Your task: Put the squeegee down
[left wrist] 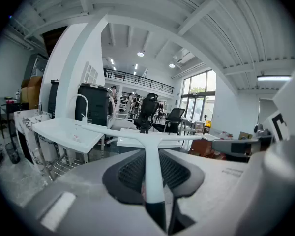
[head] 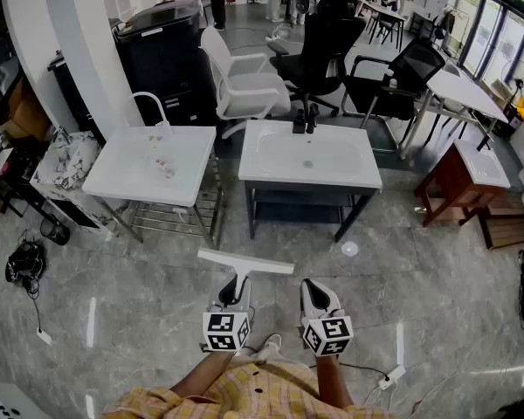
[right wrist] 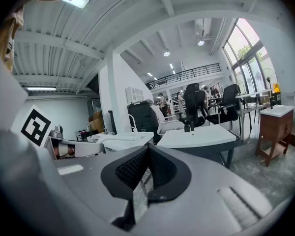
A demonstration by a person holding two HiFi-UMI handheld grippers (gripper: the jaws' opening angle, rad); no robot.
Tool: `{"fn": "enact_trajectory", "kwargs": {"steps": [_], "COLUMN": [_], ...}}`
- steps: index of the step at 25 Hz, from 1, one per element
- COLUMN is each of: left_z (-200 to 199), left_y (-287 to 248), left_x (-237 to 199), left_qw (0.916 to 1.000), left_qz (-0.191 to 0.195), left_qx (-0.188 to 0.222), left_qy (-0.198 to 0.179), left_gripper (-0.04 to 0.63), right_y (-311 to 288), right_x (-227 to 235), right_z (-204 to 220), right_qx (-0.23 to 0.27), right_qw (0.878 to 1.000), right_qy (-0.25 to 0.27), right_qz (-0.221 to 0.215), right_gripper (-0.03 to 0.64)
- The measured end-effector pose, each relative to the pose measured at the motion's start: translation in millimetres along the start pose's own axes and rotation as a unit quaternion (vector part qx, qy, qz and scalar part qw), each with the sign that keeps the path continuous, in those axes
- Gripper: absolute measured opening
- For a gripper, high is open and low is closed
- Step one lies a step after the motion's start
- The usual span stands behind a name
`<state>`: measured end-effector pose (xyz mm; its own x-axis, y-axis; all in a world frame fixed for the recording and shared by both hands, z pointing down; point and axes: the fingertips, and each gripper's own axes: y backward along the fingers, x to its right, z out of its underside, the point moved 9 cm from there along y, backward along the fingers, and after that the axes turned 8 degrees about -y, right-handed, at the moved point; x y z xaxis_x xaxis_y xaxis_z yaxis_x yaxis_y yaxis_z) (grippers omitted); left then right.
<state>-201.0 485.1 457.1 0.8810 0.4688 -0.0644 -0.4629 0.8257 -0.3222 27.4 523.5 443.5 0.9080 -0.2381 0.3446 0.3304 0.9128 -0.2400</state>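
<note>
Left hand-held gripper (head: 235, 293), squeegee (head: 245, 264) blade-forward, crosswise

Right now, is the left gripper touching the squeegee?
Touching. In the left gripper view the squeegee has its handle clamped between the jaws of the left gripper, with the pads pressing on both sides.

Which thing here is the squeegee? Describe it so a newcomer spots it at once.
Find the white sink table with the black tap in the middle of the floor, then come down toward the person. The squeegee is clamped in the left gripper. It is a white T-shaped tool with a long flat crossbar, whereas the right gripper beside it holds nothing.
</note>
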Motion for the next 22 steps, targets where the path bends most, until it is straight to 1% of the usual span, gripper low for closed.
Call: {"fn": "enact_trajectory", "kwargs": {"steps": [7,10,13,15,17,20,22], "left_z": [-8.8,-10.9,-10.7,-11.3,-13.5,-15.0,-13.4], "left_y": [-22.7,-26.1,-31.3,-37.8,-44.7,-57.8,-69.9], "left_x": [15.7,18.0,19.2,21.2,26.4,34.0,36.2], "left_qw": [0.9999,0.9997,0.9997,0.9998,0.9998,0.9996,0.9997], "left_qz": [-0.010,-0.018,-0.020,-0.019,-0.014,-0.001,0.007], "left_qx": [0.006,0.000,-0.005,-0.007,-0.007,-0.007,-0.007], "left_qy": [-0.011,-0.013,-0.009,-0.007,-0.013,-0.026,-0.024], "left_gripper": [0.089,0.088,0.089,0.089,0.089,0.087,0.089], "right_y": [-13.3,-20.6,-21.0,-18.4,-14.7,-15.2,-20.0], "right_x": [32.2,40.7,44.9,47.8,52.0,61.0,68.2], "right_z": [-10.3,-10.3,-10.2,-12.4,-15.0,-17.4,-19.6], "right_qx": [0.016,0.010,0.011,0.018,0.026,0.031,0.029], "right_qw": [1.000,1.000,0.999,0.999,0.999,0.999,0.999], "right_qy": [-0.005,-0.020,-0.029,-0.026,-0.025,-0.027,-0.023], "right_qz": [-0.014,-0.015,-0.027,-0.029,-0.027,-0.019,-0.013], "right_gripper": [-0.003,-0.002,-0.002,-0.002,-0.002,-0.002,-0.002]}}
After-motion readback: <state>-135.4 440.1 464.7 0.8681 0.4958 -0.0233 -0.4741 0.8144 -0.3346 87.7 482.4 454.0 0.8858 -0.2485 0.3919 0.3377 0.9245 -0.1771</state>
